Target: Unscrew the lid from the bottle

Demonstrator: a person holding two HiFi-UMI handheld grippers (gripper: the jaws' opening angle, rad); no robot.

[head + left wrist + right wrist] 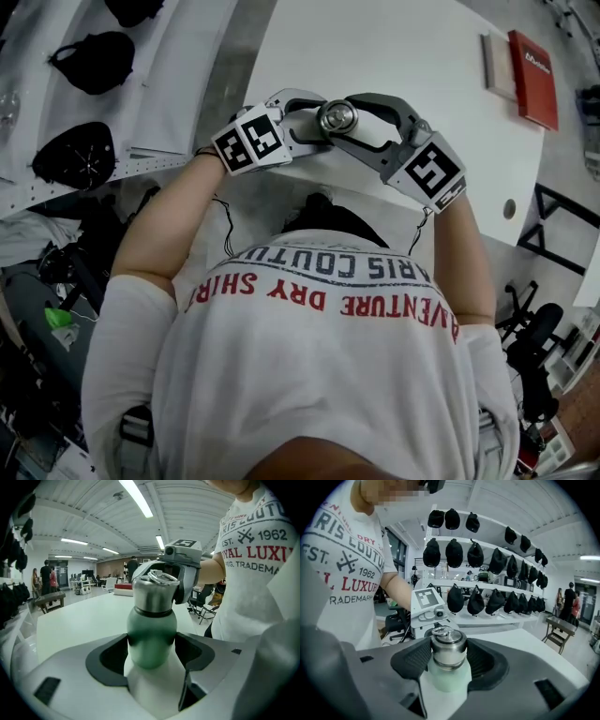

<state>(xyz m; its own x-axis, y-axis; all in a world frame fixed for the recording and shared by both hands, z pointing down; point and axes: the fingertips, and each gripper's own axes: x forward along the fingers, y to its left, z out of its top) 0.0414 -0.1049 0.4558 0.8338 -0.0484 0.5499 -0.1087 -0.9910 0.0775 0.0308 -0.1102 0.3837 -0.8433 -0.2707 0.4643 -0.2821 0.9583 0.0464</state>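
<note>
Left gripper (pixel 151 652) clamps the stiff bottle (pixel 152 627) by its green body; right gripper (pixel 448 660) pinches the smooth, probably slippery steel lid (pixel 448 646).

One bottle (pixel 151 639) with one lid (pixel 448 648) at the table's (pixel 394 47) near edge. Two grippers there: left gripper (pixel 151 645), right gripper (pixel 448 657). Two books (pixel 532 80) on the table's far corner. Well over a dozen caps (pixel 455 552) beside the table.

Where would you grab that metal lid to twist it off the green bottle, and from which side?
Grip the lid around its straight steel wall, coming in from the side, since the bottle is upright. The right gripper clamps it there; the left gripper clamps the green body.
</note>
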